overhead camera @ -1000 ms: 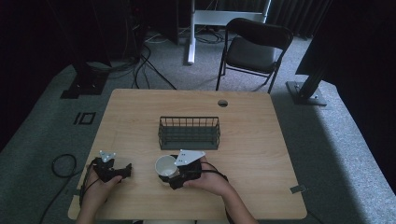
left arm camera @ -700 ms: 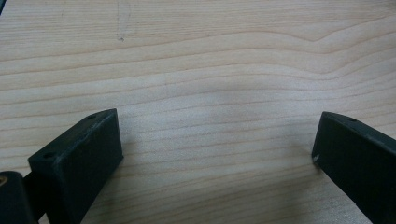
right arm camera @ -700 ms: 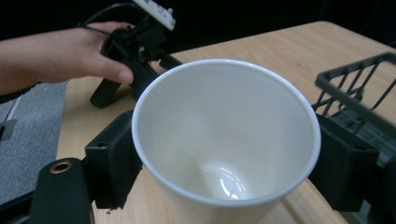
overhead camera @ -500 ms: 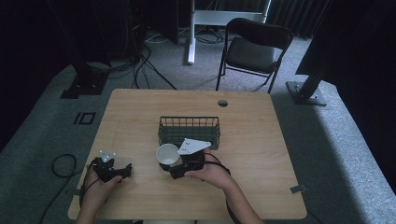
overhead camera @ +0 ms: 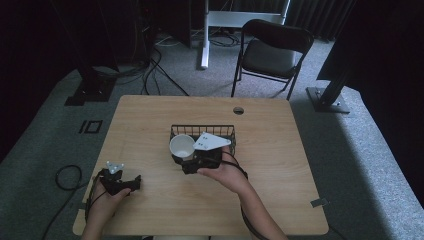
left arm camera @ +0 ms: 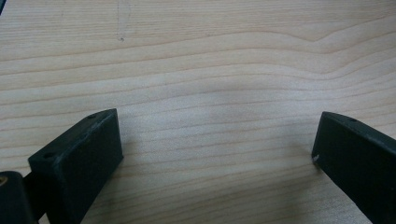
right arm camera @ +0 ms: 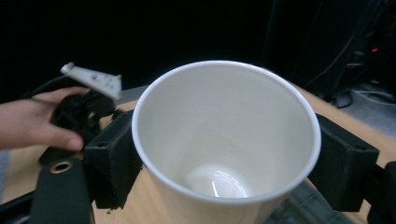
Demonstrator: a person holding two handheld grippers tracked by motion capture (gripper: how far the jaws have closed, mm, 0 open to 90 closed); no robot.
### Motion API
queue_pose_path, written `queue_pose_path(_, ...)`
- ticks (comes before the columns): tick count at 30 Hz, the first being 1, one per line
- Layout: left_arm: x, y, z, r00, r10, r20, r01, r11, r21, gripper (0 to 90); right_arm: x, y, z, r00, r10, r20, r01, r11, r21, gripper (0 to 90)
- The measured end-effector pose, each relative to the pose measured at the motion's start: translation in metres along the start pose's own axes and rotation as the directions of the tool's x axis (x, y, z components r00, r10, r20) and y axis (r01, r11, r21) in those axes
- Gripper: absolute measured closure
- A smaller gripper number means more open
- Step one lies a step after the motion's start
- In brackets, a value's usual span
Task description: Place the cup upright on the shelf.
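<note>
A dim room with a grey carpeted floor, a black folding chair (overhead camera: 270,52) and loose cables surrounds the pale wooden table (overhead camera: 150,120). Near the table's middle stands the black wire basket (overhead camera: 202,131), the largest thing on it. A second ago the white paper cup (overhead camera: 181,146) sat low on the table in front of the basket; since then the right gripper (overhead camera: 192,160) has carried it up and forward, so the cup now hangs tilted at the basket's near left corner, over its front rim. The right gripper view shows the jaws pressed against both sides of the cup (right arm camera: 224,140), which is empty. That suggests the carry is nearly over and only lowering and release remain. The left gripper (overhead camera: 131,182) has not moved: it rests near the table's front left edge, jaws spread wide over bare wood, holding nothing.
</note>
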State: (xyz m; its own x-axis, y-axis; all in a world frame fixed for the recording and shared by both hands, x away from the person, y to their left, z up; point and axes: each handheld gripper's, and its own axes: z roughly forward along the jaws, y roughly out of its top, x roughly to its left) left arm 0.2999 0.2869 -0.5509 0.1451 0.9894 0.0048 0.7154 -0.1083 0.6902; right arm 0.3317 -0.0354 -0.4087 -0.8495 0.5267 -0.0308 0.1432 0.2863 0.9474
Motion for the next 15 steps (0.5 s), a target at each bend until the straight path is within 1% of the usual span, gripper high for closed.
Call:
queue_pose_path(2,0.0,0.0,0.0,1.0,0.0,0.0,0.0,1.0,0.0,1.9,-0.005,0.006,-0.002,0.9997,0.011,0.02,-0.011,1.0,-0.009,19.7)
queue_pose_path(3,0.0,0.0,0.0,1.0,0.0,0.0,0.0,1.0,0.0,1.9,-0.005,0.006,-0.002,0.9997,0.011,0.02,-0.011,1.0,-0.009,19.7)
queue_pose_path(4,0.0,0.0,0.0,1.0,0.0,0.0,0.0,1.0,0.0,1.9,-0.009,0.01,-0.005,0.9986,0.024,0.046,-0.023,1.0,-0.02,19.7)
queue_pose_path(6,0.0,0.0,0.0,1.0,0.0,0.0,0.0,1.0,0.0,1.9,-0.013,0.014,-0.006,0.9975,0.021,0.067,-0.019,1.0,-0.022,19.7)
queue_pose_path(7,0.0,0.0,0.0,1.0,0.0,0.0,0.0,1.0,0.0,1.9,-0.013,0.014,-0.006,0.9975,0.021,0.067,-0.019,1.0,-0.022,19.7)
queue_pose_path(10,0.0,0.0,0.0,1.0,0.0,0.0,0.0,1.0,0.0,1.9,-0.024,0.019,-0.007,0.9926,0.038,0.115,-0.035,0.999,-0.027,19.7)
queue_pose_path(13,0.0,0.0,0.0,1.0,0.0,0.0,0.0,1.0,0.0,1.9,-0.027,0.02,-0.007,0.991,0.04,0.128,-0.037,0.999,-0.027,19.7)
queue_pose_path(14,0.0,0.0,0.0,1.0,0.0,0.0,0.0,1.0,0.001,1.9,-0.037,0.022,-0.007,0.9844,0.05,0.169,-0.046,0.999,-0.025,19.7)
queue_pose_path(15,0.0,0.0,0.0,1.0,0.0,0.0,0.0,1.0,0.001,1.9,-0.037,0.022,-0.007,0.9844,0.05,0.169,-0.046,0.999,-0.025,19.7)
